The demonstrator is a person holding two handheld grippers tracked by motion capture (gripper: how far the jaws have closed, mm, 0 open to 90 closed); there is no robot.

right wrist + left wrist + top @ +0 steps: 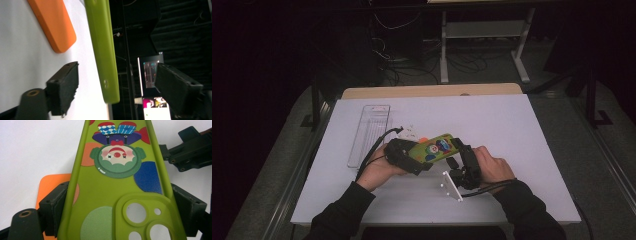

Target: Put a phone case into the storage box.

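A green phone case (434, 147) printed with a clown is held above the table, tilted. In the left gripper view the case (112, 195) fills the space between the jaws, camera cut-outs nearest, and both pads press its long sides. My left gripper (419, 161) is shut on it. My right gripper (460, 150) is at the case's far end. In the right gripper view the case's edge (103, 50) stands between wide jaws, with a gap to each pad (63, 87). An orange flat piece (423, 139) lies on the table under the case.
A clear plastic tray (369, 132) lies lengthwise at the left of the white table top (492, 120). A small white item (410, 132) sits by the orange piece. Beyond the table's far edge are desk legs and cables on a dark floor.
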